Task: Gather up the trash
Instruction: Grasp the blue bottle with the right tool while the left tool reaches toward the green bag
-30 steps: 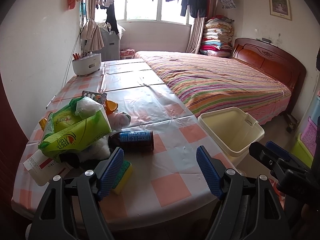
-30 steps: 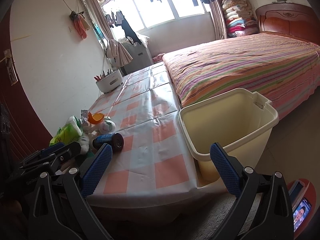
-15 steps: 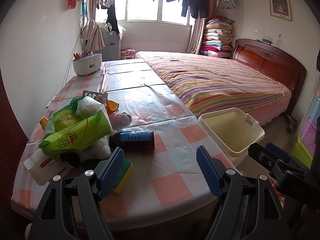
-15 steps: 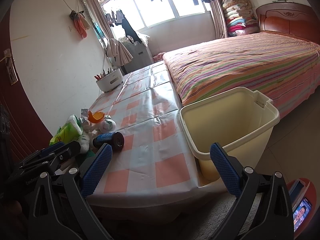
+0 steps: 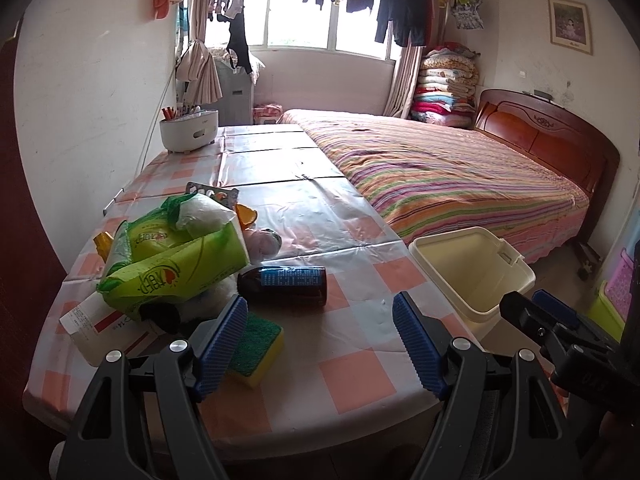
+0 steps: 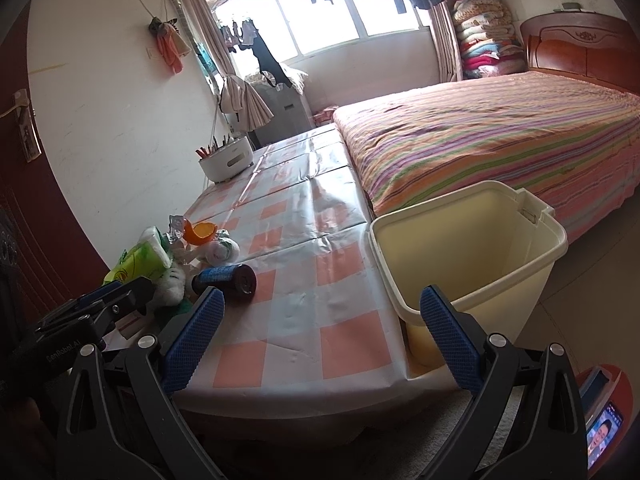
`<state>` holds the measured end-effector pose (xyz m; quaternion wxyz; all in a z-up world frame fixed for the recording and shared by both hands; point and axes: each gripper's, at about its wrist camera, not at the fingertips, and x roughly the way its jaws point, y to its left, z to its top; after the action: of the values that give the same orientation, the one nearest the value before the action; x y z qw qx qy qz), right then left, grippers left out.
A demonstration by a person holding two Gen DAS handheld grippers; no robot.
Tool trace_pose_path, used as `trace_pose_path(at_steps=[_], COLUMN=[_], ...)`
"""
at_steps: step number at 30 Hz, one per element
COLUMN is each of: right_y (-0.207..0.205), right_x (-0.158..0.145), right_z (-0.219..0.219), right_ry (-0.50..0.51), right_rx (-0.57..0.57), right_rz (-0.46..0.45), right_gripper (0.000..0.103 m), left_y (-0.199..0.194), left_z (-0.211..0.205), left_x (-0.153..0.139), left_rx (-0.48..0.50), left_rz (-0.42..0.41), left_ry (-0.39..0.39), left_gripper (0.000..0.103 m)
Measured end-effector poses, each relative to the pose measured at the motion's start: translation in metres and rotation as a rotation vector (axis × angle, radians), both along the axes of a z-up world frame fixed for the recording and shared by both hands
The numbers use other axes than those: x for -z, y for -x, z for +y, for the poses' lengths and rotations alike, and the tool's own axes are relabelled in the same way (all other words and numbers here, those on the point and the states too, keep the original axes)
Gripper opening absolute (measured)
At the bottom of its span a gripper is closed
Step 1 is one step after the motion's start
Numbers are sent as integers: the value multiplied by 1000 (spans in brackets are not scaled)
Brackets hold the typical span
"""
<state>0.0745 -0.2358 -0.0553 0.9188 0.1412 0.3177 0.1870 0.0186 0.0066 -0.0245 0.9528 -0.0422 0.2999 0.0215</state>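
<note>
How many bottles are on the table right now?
2: a dark bottle lies on its side mid-table; a white bottle lies at the left edge, partly under the green bag. More may be hidden in the pile.

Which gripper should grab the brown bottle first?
Left gripper, likely: open, with the brown bottle lying just ahead of its fingers. The right gripper faces the bin, bottle off to its left.

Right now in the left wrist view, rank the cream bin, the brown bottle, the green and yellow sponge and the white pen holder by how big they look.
1. Cream bin, clearly largest.
2. Brown bottle.
3. Sponge and white pen holder: they look alike; the holder is much farther away and the sponge is partly hidden, so I won't rank them.
</note>
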Motion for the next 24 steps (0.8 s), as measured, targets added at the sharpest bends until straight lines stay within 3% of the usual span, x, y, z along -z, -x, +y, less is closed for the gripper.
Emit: trace_pose_path(at_steps=[14,18,24], right_y=[-18,-35,-68], right_x=[-49,-44,-16], right_z=[70,86,124], right_ry=[-28,-43,103], right_rx=[-254,-335,-543], right_rz=[-222,-226,-208], right_gripper=[97,97,97], left_y=[32,36,39], left_z=[42,55,79], left_x=[-5,-6,-5], left_rx=[-140,-212,-267], left_rz=[-58,-79,-78], left_ry=[10,-15,-35], left_gripper=[73,73,73])
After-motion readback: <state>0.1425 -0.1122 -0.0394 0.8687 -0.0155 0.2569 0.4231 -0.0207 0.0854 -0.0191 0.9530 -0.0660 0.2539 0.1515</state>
